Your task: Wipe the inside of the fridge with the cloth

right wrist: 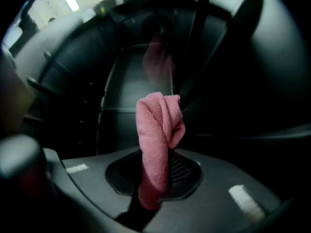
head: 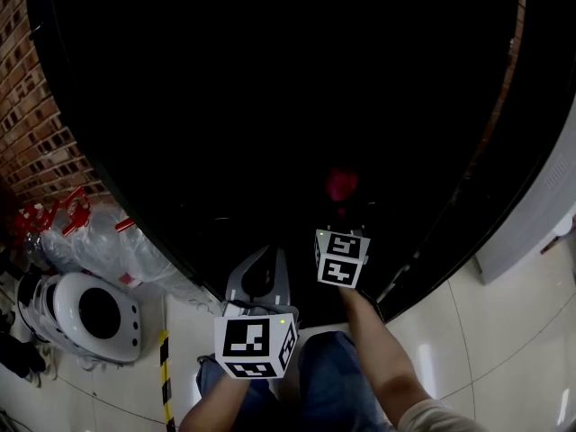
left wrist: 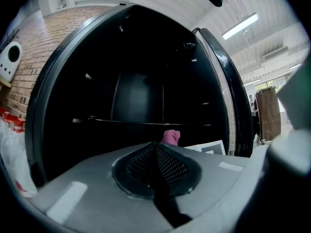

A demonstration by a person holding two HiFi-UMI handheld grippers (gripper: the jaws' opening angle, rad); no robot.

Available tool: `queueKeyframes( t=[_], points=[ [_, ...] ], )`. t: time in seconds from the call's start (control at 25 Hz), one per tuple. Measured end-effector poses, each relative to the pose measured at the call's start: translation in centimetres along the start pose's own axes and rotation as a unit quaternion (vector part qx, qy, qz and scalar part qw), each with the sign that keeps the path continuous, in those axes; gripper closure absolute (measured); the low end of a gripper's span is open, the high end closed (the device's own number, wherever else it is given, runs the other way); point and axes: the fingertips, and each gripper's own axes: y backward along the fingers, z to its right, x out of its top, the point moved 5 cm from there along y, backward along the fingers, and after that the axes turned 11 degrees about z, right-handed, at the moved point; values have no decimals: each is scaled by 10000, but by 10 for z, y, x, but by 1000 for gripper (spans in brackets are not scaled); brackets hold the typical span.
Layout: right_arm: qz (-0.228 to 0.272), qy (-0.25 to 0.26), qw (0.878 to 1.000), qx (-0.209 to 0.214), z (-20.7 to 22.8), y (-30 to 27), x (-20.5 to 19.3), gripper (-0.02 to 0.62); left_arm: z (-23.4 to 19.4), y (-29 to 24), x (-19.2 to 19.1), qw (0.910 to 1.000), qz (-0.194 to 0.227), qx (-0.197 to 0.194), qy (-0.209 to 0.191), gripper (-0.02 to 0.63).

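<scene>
- While the right gripper (right wrist: 163, 155) is clamped tight on the pink cloth (right wrist: 158, 125), the cloth rises from between its jaws and folds over at the top.
- The left gripper (left wrist: 156, 147) sits behind the right one, its jaws pressed together with nothing between them.
- Ahead of both opens the dark fridge (left wrist: 138, 93); a shelf (left wrist: 141, 122) crosses beyond the left gripper's tip.
- Far off to that gripper's left stands a brick wall (left wrist: 29, 76).

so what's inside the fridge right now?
Inside the fridge: one shelf across the dark interior, and the pink cloth clamped in the right hand-held gripper. Nothing else shows. The head view is nearly black, so the lower part and corners cannot be checked.
</scene>
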Motion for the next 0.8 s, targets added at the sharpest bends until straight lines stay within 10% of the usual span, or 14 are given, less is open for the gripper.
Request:
queueKeyframes(
  t=[0.8],
  points=[
    [123, -293, 9991, 264, 8, 145, 37, 534, 43, -24, -17, 9990, -127, -391, 165, 595]
  ],
)
